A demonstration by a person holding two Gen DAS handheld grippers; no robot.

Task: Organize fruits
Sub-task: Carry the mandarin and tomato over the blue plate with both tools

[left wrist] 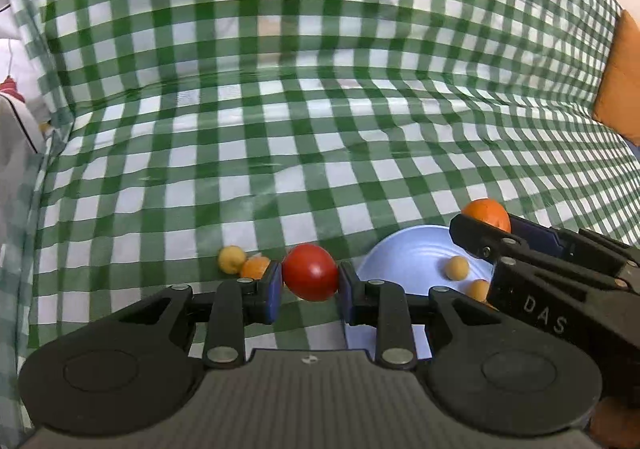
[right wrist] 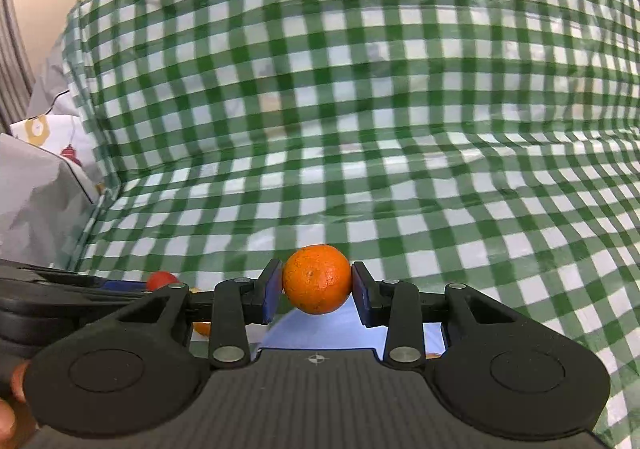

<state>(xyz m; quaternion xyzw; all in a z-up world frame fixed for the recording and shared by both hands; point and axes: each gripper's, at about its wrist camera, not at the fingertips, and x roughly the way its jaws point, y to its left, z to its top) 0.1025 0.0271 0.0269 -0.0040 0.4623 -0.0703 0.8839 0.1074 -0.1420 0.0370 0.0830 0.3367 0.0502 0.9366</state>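
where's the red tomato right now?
In the left wrist view the red tomato sits clamped between the left gripper's blue pads, lifted off the checked cloth, just left of the light blue bowl.

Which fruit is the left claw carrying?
Start from the pale blue round bowl on the green-and-white checked tablecloth. Just left of it, the left claw pinches a smooth, glossy red tomato, unlike the dimpled orange tangerine in the right claw.
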